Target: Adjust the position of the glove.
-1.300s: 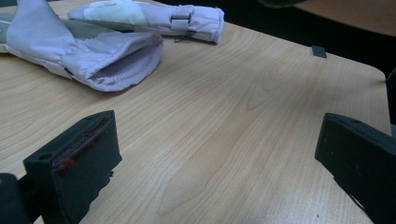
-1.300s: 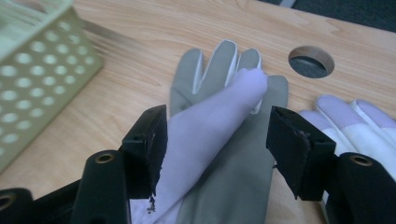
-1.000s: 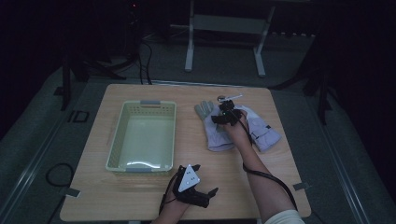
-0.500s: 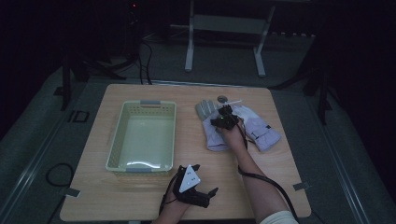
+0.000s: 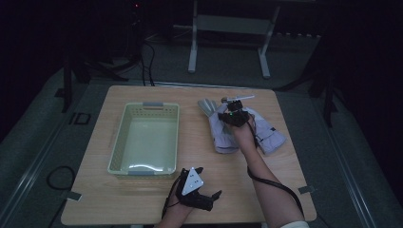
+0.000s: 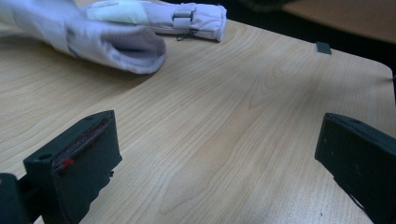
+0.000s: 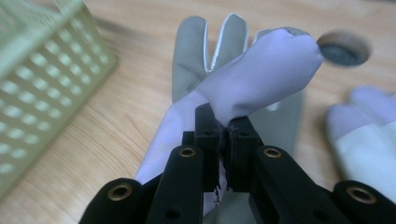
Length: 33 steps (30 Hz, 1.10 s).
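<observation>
Two lilac-and-grey gloves lie on the right half of the wooden table (image 5: 190, 102). My right gripper (image 5: 233, 117) (image 7: 226, 133) is shut on a fold of the nearer-left glove (image 5: 219, 135) (image 7: 266, 70) and lifts that fabric into a bulge above its grey fingers. The second glove (image 5: 270, 137) (image 7: 366, 140) lies flat to the right. My left gripper (image 5: 198, 191) (image 6: 217, 154) rests low at the table's front edge, open and empty. Ahead of it are the first glove's cuff (image 6: 123, 46) and the second glove's strap end (image 6: 191, 16).
A pale green perforated basket (image 5: 121, 142) (image 7: 42, 70) stands empty on the table's left half. A small round dark object (image 7: 343, 46) and a thin white stick (image 5: 240, 98) lie just beyond the gloves. Bare wood spreads between the basket and the gloves.
The right gripper has stayed on the left-hand glove and barely shifted, while the forearm swayed a little. The left gripper has not moved.
</observation>
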Motion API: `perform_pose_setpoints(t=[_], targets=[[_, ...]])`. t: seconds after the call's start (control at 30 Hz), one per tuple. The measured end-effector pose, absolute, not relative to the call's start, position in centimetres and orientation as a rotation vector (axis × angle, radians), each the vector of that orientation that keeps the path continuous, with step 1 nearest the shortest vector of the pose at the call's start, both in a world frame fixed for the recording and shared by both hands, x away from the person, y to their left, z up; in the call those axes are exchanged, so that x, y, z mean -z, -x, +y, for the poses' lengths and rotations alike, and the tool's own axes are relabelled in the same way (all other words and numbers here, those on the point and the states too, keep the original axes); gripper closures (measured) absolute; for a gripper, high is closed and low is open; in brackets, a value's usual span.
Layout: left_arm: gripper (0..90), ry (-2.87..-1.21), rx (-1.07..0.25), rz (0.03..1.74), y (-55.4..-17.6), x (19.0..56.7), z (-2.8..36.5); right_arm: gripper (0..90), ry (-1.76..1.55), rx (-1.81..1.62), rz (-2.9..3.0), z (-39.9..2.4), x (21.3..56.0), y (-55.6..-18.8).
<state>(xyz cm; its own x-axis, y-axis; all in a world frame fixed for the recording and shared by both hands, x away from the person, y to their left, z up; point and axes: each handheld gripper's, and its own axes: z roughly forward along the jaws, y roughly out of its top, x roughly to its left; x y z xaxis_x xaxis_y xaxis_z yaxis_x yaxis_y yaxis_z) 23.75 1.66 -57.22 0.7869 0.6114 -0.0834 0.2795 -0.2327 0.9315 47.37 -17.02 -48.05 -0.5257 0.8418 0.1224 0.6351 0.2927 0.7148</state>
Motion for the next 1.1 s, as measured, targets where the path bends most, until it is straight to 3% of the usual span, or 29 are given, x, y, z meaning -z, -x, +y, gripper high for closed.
perform_pose_setpoints(t=[0.27,0.53,0.67,0.83,1.1], targets=[[0.1,-1.821,-0.367,0.680,-23.7,57.2,1.7,85.6,-1.298,-1.136,2.186,-17.8,42.2,-44.3],[0.1,-1.823,-0.380,0.681,-23.7,57.2,1.6,85.4,-1.363,-1.177,2.078,-18.9,41.0,-40.4],[0.1,-1.826,-0.388,0.677,-23.6,57.2,1.6,85.4,-1.373,-1.136,2.056,-18.9,42.1,-38.7],[0.1,-1.825,-0.382,0.676,-23.6,57.2,1.6,85.3,-1.468,-1.064,2.072,-19.0,46.4,-36.8],[0.1,-1.826,-0.382,0.678,-23.6,57.2,1.6,84.0,-1.557,-1.010,2.131,-17.2,52.3,-37.6]])
